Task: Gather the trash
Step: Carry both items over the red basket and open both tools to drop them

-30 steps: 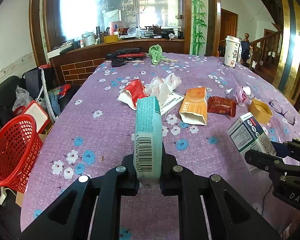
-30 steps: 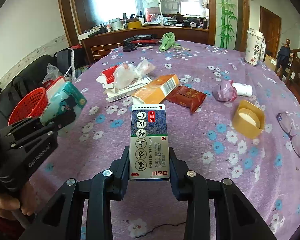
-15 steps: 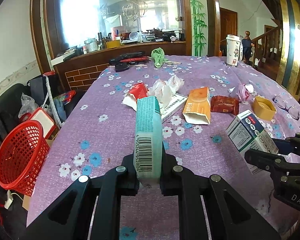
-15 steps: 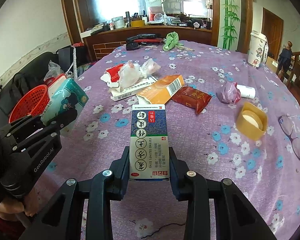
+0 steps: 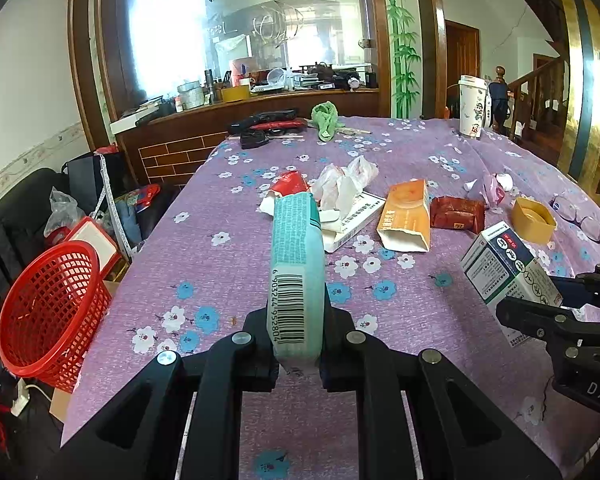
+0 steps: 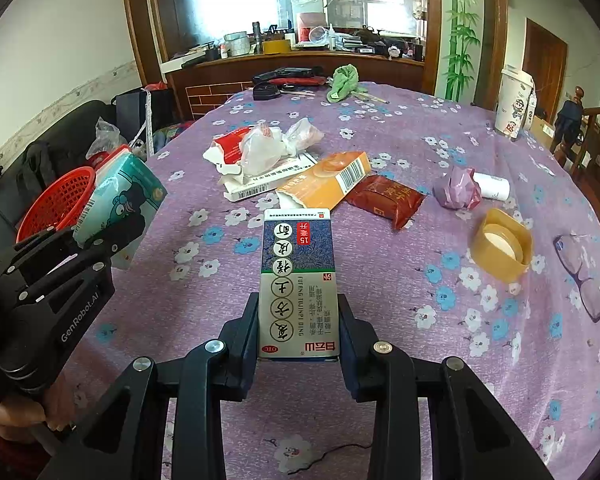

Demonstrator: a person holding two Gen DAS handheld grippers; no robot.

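My left gripper (image 5: pixel 298 344) is shut on a flat teal packet (image 5: pixel 296 264) with a barcode, held edge-up above the purple flowered tablecloth (image 5: pixel 228 280). The same teal packet (image 6: pixel 120 204) shows at the left of the right wrist view, with the left gripper (image 6: pixel 100 246) under it. My right gripper (image 6: pixel 298 328) is shut on a blue-and-white medicine box (image 6: pixel 298 280). That medicine box (image 5: pixel 504 268) also appears at the right of the left wrist view. A red mesh basket (image 5: pixel 52 312) stands beside the table's left edge, below table height.
More litter lies mid-table: an orange carton (image 6: pixel 328 180), a dark red wrapper (image 6: pixel 384 196), a white box under crumpled plastic (image 6: pixel 268 148), a pink wad (image 6: pixel 458 192), a yellow lid (image 6: pixel 500 244). Glasses (image 6: pixel 580 272) and a paper cup (image 6: pixel 514 104) sit right. A hand (image 6: pixel 20 412) holds the left gripper.
The left wrist view has tilted up a little, so the table and basket sit lower in it. Both grips are unchanged and the right gripper has stayed put.
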